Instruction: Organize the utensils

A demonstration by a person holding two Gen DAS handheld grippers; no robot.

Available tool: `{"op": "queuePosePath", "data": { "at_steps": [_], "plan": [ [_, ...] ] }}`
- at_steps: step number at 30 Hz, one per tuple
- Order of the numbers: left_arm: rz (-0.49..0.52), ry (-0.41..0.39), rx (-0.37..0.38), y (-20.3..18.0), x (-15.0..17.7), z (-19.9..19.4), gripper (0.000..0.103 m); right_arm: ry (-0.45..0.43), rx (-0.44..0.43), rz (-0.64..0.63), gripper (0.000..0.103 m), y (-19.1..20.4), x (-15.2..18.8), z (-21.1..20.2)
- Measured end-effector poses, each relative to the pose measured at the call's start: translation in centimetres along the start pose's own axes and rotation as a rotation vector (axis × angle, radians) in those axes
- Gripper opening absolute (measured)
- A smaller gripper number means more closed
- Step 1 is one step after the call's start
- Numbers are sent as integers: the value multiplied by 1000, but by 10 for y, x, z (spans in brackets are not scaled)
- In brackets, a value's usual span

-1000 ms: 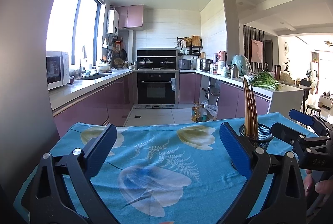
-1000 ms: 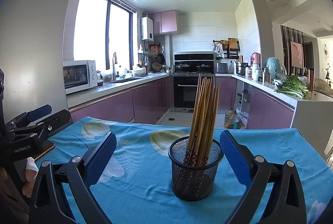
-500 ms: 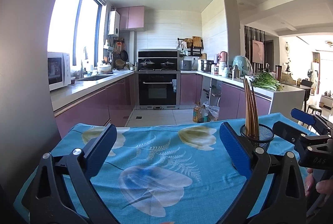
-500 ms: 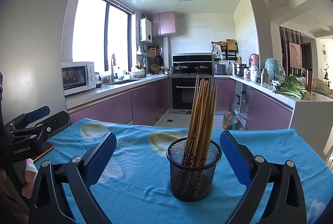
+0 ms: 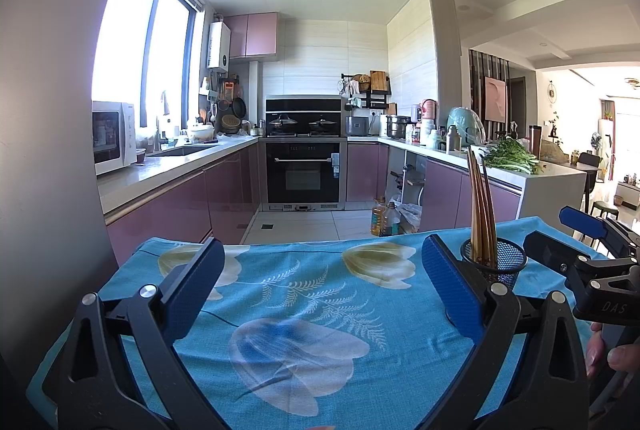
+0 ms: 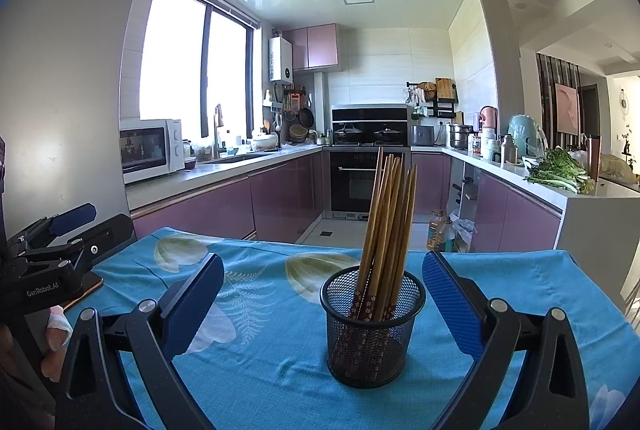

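Kitchen backdrop, purple cabinets; bench under a blue floral cloth point(image 6: 520, 282). Since a second ago the right gripper point(image 6: 322, 304) has eased back a little from the mesh cup point(image 6: 370, 326), which sits slightly further off. Chopsticks point(image 6: 386, 214) all stand in the cup, leaning right, so sorting looks finished. Left gripper point(image 5: 320, 290) hasn't shifted over bare cloth. Both sets of jaws spread wide, holding nothing. Cup is black wire mesh, upright, mid-bench; chopsticks brown wood with patterned ends.
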State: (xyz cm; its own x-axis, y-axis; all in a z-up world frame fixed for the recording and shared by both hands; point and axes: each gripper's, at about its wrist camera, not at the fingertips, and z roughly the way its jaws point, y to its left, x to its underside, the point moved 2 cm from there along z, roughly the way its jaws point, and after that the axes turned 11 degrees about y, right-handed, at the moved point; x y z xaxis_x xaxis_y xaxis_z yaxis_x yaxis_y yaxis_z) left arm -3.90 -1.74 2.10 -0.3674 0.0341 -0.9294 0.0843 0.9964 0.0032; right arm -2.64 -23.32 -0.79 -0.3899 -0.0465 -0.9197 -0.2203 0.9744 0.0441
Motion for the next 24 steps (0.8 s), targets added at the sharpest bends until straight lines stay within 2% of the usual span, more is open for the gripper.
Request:
{"op": "queuePosePath", "data": {
  "at_steps": [24],
  "plan": [
    [0,0,0,0,1,0,97,-6,4,0,96,-1,0,-1]
  ]
}}
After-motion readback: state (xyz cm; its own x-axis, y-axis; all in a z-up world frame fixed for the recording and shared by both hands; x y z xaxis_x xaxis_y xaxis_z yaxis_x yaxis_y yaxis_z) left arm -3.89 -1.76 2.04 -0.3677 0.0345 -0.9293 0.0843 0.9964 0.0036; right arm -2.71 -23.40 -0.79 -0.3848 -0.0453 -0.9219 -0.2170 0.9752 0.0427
